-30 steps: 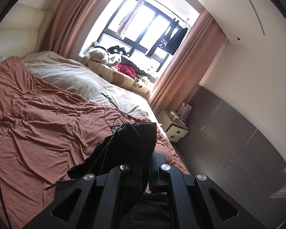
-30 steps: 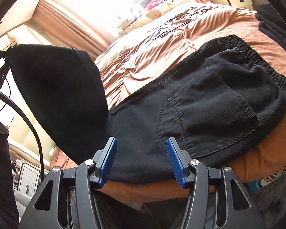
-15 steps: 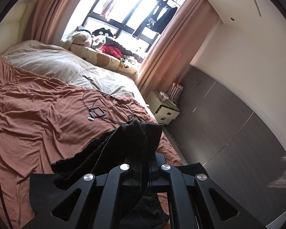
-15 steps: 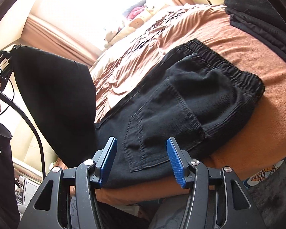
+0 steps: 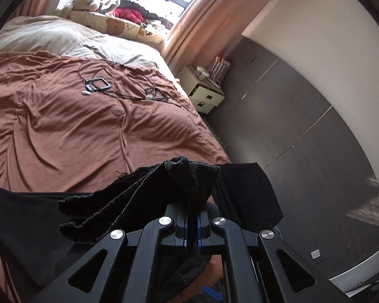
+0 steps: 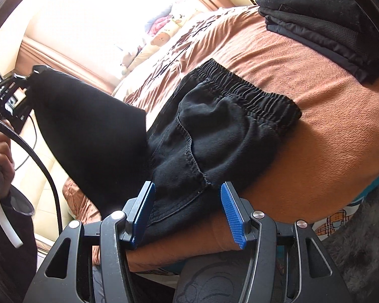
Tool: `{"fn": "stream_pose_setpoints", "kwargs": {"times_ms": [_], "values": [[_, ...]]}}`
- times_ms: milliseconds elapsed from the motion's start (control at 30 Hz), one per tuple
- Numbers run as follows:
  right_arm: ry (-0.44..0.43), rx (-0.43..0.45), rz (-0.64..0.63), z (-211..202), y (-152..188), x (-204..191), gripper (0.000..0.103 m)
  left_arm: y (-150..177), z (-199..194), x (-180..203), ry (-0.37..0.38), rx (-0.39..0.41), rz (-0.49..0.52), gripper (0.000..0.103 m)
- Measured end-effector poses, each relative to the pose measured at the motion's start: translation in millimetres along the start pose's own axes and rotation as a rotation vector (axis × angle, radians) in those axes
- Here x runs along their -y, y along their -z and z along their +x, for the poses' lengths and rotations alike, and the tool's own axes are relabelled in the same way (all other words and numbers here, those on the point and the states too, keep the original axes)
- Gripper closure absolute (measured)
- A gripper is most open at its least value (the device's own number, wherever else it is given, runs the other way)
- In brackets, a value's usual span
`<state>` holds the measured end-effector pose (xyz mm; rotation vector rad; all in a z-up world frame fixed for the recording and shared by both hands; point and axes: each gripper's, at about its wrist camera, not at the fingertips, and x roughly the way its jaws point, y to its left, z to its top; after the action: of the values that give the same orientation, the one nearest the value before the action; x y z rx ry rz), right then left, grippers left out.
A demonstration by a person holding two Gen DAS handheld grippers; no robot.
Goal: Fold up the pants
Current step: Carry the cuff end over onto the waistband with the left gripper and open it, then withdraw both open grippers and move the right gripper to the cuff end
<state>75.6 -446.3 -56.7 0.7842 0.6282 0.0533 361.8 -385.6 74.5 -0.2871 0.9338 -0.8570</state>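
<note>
Now pants (image 5: 164, 189) pinched in left tool (image 5: 192, 229)

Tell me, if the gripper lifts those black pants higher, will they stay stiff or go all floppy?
Probably floppy: the leg end bunches and droops out of the shut left gripper. In the right wrist view the black pants sag from that grip down to the bed, so the unheld part would likely dangle. The thick seams and elastic waistband hint at heavy cloth, which should not slip easily.
</note>
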Motion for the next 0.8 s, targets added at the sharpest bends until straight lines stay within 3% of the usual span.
{"fn": "stream_pose_setpoints", "kwargs": {"times_ms": [233,300,367,467,800], "values": [[0.014,0.020,0.006,-12,-8,8,0.051,56,28,4,0.073,-0.151,0.013,0.096],[0.018,0.028,0.002,-14,-10,8,0.051,67,31,9,0.070,-0.201,0.051,0.088],[0.021,0.038,-0.003,-19,-13,7,0.051,74,30,7,0.072,-0.228,0.063,0.064],[0.030,0.054,-0.006,-28,-18,7,0.051,77,14,-6,0.061,-0.207,0.065,0.044],[0.070,0.032,-0.122,-34,-27,-22,0.051,74,-51,-82,-0.105,-0.137,0.054,0.041]]}}
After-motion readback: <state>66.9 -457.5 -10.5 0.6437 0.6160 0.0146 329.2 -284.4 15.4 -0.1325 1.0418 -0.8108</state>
